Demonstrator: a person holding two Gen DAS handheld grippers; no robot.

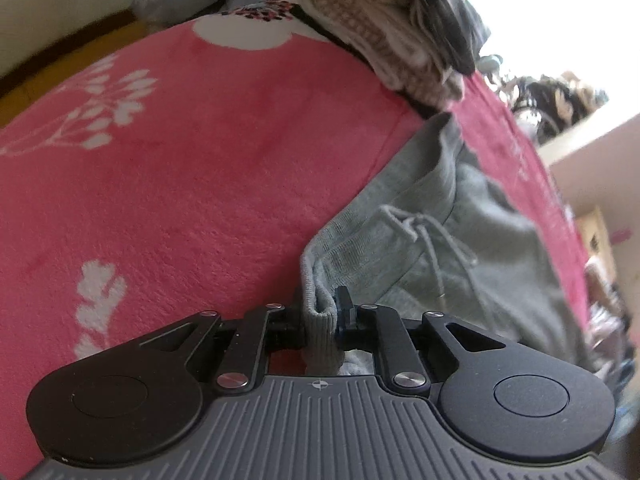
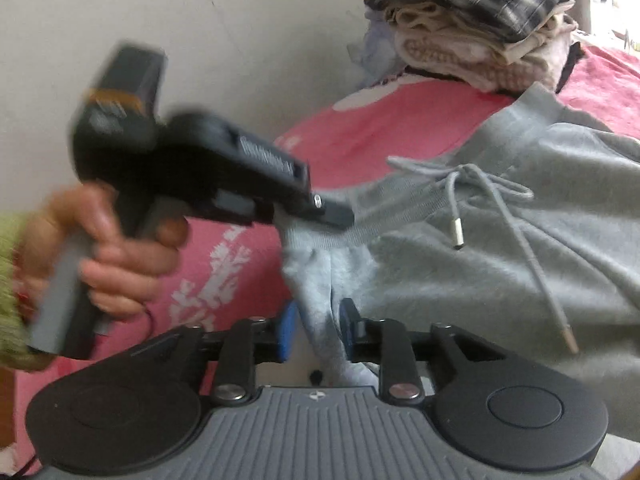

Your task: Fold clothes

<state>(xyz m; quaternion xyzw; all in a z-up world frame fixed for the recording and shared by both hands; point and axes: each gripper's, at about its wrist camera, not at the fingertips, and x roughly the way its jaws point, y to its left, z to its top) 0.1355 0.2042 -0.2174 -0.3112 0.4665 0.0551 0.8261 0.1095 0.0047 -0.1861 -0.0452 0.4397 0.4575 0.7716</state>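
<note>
Ideally, with the grey drawstring sweatpants (image 2: 500, 240) lying on the pink floral blanket (image 1: 200, 180), the left gripper (image 1: 320, 316) keeps its pinch on the ribbed waistband while the right gripper (image 2: 316, 332), jaws parted around loose cloth, withdraws without dragging.

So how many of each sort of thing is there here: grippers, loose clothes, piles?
Handheld grippers: 2, left gripper, right gripper
Grey sweatpants being folded: 1
Stack of folded clothes: 1
Pink flowered blanket: 1
Total: 5
</note>
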